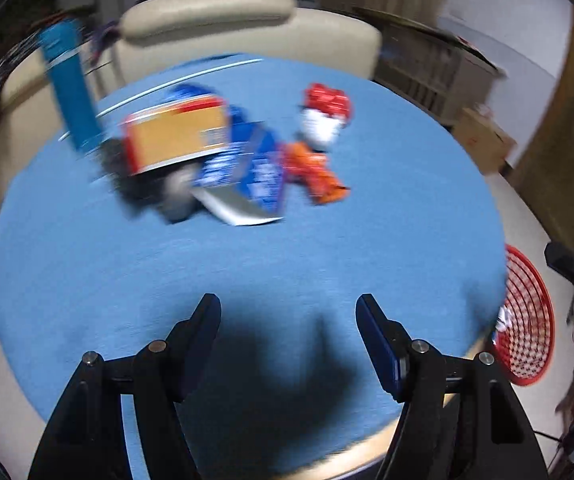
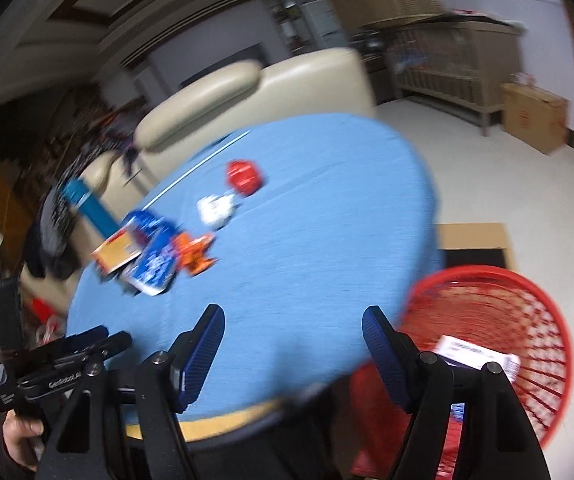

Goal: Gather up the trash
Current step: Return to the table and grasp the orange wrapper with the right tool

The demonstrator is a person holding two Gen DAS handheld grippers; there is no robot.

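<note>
Both views are blurred by motion. Trash lies on a round table with a blue cloth: an orange box, a blue-and-white pack, an orange wrapper, a red-and-white wrapper and a tall blue carton. My left gripper is open over the near part of the cloth, with nothing between its fingers. My right gripper is open too, above the table's near edge, also empty. A red mesh basket stands on the floor right of the table and holds a white box.
A cream sofa stands behind the table. A wooden crib and a cardboard box are by the far wall. A hand holding the left gripper's body shows at the lower left of the right wrist view.
</note>
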